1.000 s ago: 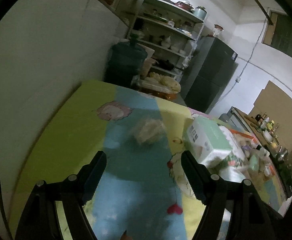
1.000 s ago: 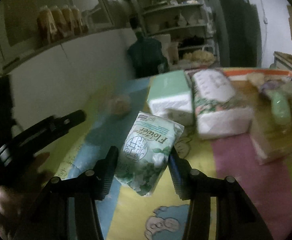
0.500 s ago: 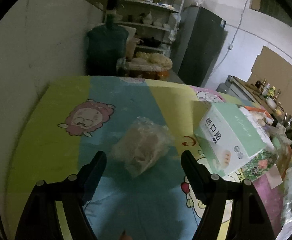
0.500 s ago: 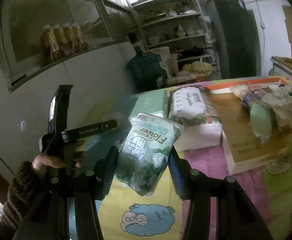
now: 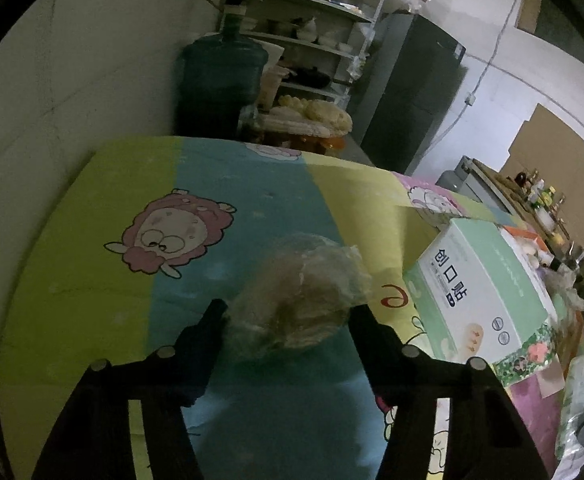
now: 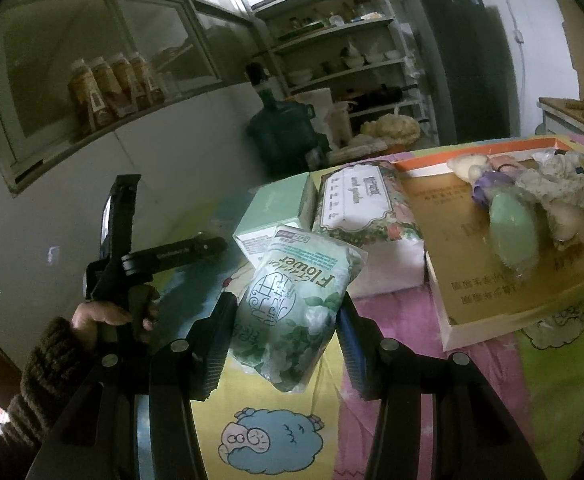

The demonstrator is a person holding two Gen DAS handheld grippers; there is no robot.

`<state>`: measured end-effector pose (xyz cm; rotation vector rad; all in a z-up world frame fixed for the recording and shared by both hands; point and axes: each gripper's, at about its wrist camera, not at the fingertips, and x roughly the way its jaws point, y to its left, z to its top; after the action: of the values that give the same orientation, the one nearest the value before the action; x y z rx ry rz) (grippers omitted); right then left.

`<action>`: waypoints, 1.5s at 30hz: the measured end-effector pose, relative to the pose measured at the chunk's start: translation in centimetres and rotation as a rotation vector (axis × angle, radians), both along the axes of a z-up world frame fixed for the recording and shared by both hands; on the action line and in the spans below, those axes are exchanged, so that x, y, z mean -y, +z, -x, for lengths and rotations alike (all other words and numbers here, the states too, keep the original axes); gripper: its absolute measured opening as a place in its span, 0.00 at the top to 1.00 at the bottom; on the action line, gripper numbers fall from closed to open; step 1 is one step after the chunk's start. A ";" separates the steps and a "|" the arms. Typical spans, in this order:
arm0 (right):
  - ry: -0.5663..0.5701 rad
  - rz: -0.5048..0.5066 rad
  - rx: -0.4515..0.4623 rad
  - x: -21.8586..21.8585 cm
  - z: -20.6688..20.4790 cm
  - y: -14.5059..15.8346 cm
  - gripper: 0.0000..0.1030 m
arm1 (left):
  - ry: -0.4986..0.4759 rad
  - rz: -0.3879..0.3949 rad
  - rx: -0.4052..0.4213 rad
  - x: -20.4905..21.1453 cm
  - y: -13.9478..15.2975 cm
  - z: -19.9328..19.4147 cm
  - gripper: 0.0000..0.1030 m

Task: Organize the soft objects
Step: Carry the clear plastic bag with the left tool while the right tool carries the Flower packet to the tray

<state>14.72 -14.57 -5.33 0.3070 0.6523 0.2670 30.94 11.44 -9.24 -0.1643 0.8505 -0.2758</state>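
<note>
A clear plastic bag (image 5: 303,280) with something beige and soft inside lies on the blue stripe of the cartoon tablecloth (image 5: 92,240). My left gripper (image 5: 286,314) straddles it. Its jaws are closing, and both fingertips touch the bag's sides. In the right wrist view, my right gripper (image 6: 288,308) is shut on a green "Flower" tissue pack (image 6: 292,292), held tilted above the table. The left gripper's body (image 6: 164,256) and the hand holding it (image 6: 104,316) show at the left of that view. The bag is hidden there.
A mint-green box (image 5: 475,296) stands right of the bag, with a floral tissue pack (image 6: 359,204) beside it. A shallow cardboard tray (image 6: 451,240) holds several soft toys at the right. A water jug (image 5: 220,76) and shelves stand beyond the table's far edge; a wall runs along the left.
My left gripper came forward and down over the plastic bag, and its jaws narrowed from wide open onto the bag's sides. The right gripper keeps its hold on the tissue pack.
</note>
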 end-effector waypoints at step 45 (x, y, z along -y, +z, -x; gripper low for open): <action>-0.063 0.005 0.101 7.1 2.4 2.3 0.51 | 0.103 -0.104 0.237 10.7 10.4 11.8 0.44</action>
<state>12.27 -21.65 -2.98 0.3064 0.5422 0.2186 19.10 0.74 1.15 -0.0761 0.6176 -0.1507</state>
